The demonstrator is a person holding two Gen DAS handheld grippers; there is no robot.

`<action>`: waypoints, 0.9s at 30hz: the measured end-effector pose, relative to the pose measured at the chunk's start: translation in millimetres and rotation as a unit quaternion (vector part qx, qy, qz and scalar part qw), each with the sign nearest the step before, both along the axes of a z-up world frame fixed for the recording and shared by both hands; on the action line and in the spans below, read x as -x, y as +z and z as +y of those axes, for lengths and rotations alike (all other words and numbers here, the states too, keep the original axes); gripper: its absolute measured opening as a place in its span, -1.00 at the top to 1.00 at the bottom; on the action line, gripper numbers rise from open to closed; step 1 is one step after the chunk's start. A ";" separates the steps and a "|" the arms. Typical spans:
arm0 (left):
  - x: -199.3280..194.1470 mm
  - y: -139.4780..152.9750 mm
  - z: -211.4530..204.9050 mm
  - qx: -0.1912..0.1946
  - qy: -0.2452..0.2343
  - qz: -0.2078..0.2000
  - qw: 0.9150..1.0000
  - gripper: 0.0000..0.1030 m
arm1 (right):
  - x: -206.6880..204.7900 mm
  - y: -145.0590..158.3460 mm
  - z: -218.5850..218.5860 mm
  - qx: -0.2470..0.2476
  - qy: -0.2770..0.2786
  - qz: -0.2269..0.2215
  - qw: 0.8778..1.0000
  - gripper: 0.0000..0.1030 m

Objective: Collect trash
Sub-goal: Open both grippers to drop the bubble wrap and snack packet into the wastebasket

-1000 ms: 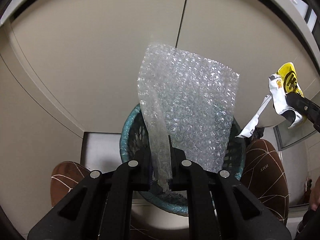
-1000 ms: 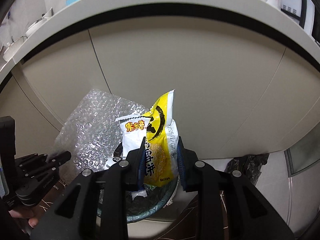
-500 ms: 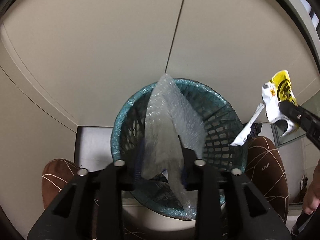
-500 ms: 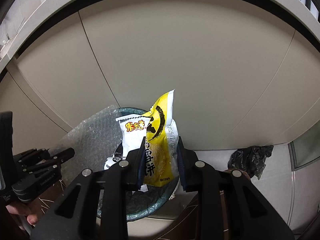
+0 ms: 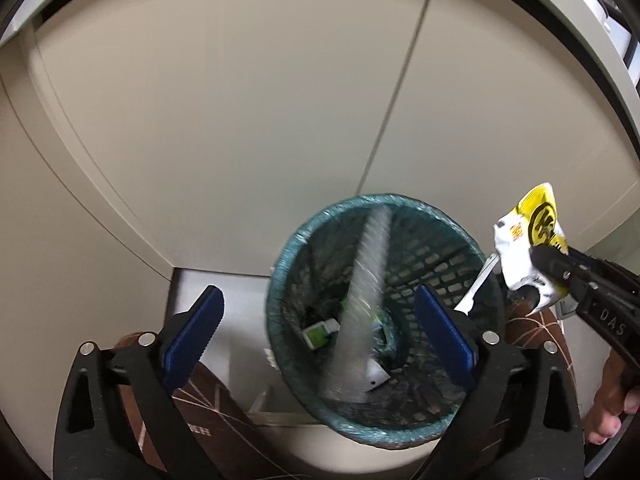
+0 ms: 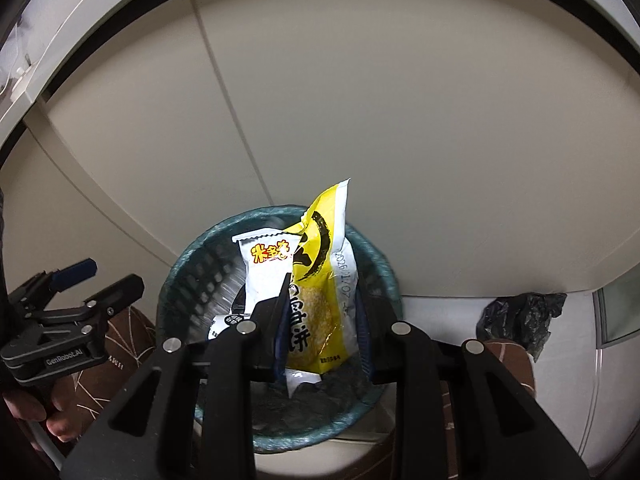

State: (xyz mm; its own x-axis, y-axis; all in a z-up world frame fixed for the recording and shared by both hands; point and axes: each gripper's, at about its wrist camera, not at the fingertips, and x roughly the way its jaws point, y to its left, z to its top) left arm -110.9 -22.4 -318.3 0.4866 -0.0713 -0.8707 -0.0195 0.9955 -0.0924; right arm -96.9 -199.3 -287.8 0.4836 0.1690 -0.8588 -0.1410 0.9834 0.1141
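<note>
Your left tongs [image 5: 318,320] have just been opening and now stand wide apart over the round teal mesh waste basket [image 5: 280,264], nothing pressed between the blue pads [image 5: 192,336]. The clear bubble-wrap sheet [image 5: 362,300] is blurred, standing on end inside the basket, free of the tongs. A small green-and-white packet [image 5: 320,328] lies at the basket's bottom. Your right tongs [image 6: 322,312] are narrow and clamp two wrappers together: a yellow snack bag with black brush lettering [image 6: 320,280] and a white packet with orange print [image 6: 264,268]. Both wrappers hang above the basket's mouth. A crumpled black plastic bag [image 6: 520,316] lies on the floor to the right.
</note>
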 end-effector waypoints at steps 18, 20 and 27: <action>-1.9 -2.7 23.2 -0.001 0.011 0.011 1.000 -0.88 | -1.2 -18.0 37.6 0.011 0.032 0.024 0.999 0.10; -1.3 -1.0 22.3 -0.002 0.010 0.011 1.000 -0.88 | -0.5 -16.0 35.0 0.012 0.028 0.023 0.999 -0.06; 0.8 15.0 19.3 -0.002 0.009 -0.006 1.000 -0.88 | 0.7 9.7 18.9 0.012 0.013 -0.008 1.000 -0.62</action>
